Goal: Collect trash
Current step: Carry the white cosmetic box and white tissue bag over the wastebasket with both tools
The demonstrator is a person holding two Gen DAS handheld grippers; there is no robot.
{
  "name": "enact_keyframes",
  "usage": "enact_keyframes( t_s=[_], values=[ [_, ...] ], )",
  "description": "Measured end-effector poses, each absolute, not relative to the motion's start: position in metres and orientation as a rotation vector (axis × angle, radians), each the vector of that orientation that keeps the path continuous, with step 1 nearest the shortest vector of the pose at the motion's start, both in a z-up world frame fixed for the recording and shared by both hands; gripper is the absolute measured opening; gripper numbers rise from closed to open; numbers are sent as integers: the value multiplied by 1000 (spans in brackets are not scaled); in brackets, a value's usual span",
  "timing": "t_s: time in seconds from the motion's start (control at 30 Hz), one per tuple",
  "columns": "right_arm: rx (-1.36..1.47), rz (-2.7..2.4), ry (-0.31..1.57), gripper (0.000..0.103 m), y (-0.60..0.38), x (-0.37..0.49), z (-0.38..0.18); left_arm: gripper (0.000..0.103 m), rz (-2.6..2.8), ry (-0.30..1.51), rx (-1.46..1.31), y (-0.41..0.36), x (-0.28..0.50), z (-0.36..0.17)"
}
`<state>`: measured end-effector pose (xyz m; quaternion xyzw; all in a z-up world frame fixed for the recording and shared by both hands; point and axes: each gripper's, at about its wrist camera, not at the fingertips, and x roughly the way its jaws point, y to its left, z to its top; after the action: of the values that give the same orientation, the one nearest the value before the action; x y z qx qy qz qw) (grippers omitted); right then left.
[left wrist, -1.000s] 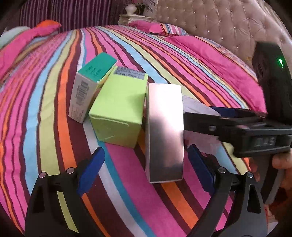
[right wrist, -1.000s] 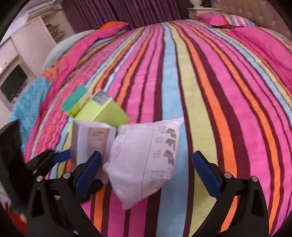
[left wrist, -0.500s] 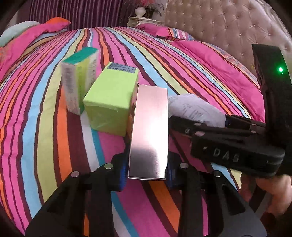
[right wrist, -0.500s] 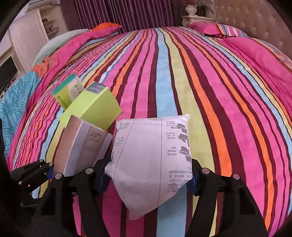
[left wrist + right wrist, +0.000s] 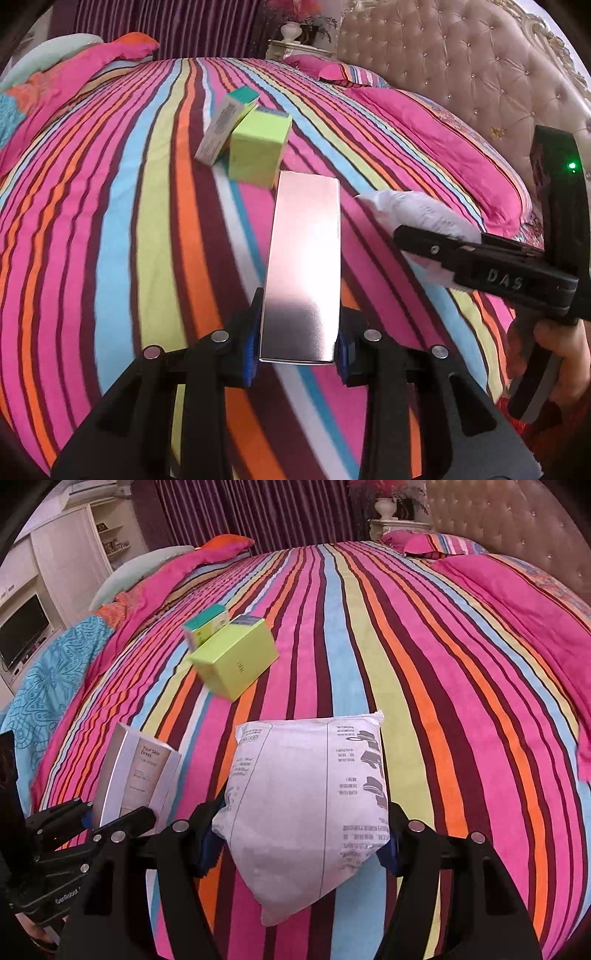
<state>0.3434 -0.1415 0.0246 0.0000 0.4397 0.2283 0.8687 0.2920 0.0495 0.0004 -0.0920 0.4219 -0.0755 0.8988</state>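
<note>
In my left tongs [image 5: 297, 354] I have the silver carton [image 5: 304, 266] pinched across its near end, pads flat on its two narrow sides. I judge it light, stiff and probably empty, so it should crush if squeezed harder; its glossy skin looks slippery, and held only at one end it may swing. My right tongs [image 5: 299, 843] are clamped on the white pouch [image 5: 310, 805], low on its puffy body. It looks soft, light and air-filled, likely to bulge and creep out of the pads; the flat sealed edge would be a surer hold.

Both tongs point down at a slant over the bed [image 5: 406, 664], side by side. Well ahead of them lie the lime box [image 5: 236, 661] and, touching it behind, the teal-topped box [image 5: 207, 627], both light cardboard and uncollected.
</note>
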Motion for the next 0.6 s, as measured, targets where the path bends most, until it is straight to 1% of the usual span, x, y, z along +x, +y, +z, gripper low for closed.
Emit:
enact_keyframes(
  t_s=[0.6],
  values=[
    [39, 523, 888, 63, -154, 223, 44, 32, -144, 861, -204, 52, 160, 12]
  ],
)
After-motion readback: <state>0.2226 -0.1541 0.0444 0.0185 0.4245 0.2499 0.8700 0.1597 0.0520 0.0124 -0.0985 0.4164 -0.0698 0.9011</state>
